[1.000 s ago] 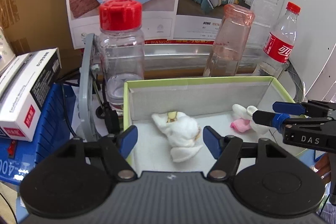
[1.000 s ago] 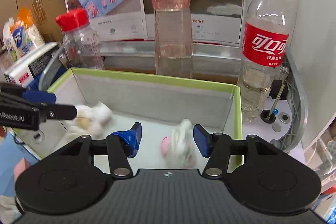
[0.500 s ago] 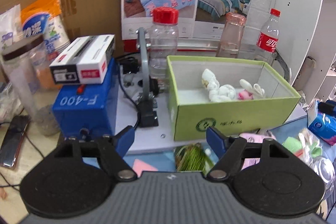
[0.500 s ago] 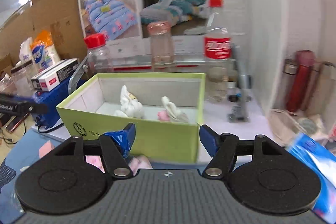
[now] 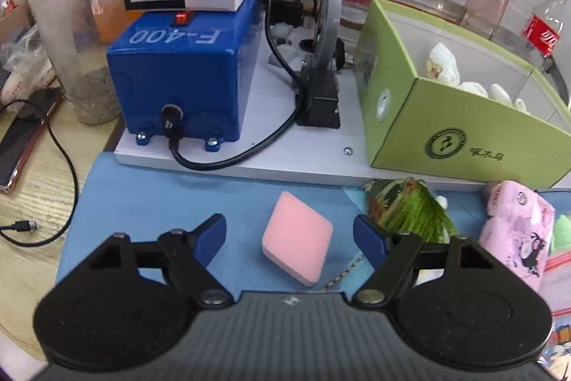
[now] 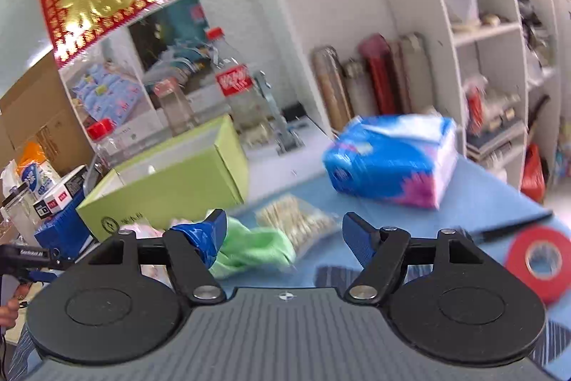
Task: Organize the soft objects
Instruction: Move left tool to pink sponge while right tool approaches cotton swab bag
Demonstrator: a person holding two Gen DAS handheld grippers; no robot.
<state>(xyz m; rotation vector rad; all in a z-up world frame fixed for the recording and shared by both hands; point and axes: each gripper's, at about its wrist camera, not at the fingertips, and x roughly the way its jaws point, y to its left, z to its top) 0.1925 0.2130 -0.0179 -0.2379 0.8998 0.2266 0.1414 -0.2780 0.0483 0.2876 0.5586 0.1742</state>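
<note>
The right wrist view is smeared by motion, so the blue tissue pack, the bag of pale bits and the shelf goods behind are hard to make out. The green box runs off the right edge of the left wrist view, and its front wall hides most of the white soft toys inside; only their tops show. A pink tissue packet below the box is cut by the same edge.

The left gripper has its fingers spread wide and holds nothing. Between them, on the blue mat of the bench, lies a pink sponge, a flat square turned like a diamond, touching neither finger.

The right gripper is likewise spread wide and empty. A crumpled green cloth lies on the mat just past its left finger; whether they touch cannot be told. A red tape roll sits at the right edge.
</note>
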